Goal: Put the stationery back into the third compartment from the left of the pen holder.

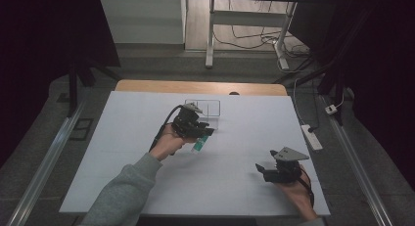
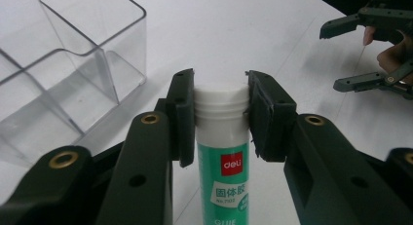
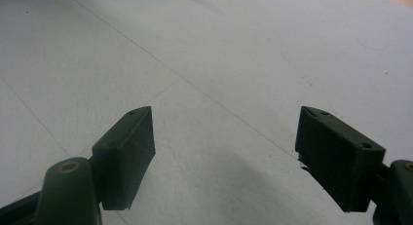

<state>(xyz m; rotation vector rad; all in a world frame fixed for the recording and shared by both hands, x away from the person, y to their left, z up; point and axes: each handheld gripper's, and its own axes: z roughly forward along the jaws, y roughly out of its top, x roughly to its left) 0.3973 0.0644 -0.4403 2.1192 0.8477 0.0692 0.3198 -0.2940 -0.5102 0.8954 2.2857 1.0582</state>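
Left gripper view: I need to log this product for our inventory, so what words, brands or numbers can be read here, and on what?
"deli", white on a red patch, on the green-and-white glue stick held in the left tongs.
"固体胶", green on a white panel, lower on the same label.
"GLUE", cut off by the bottom edge of the picture.
A small line under the Chinese text, perhaps a model number: too small to read.

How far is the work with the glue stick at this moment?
Done: the left gripper is shut on the glue stick, at its white cap. In hand: it holds it near the clear box. Left: nothing is in the box yet. The right gripper is open.
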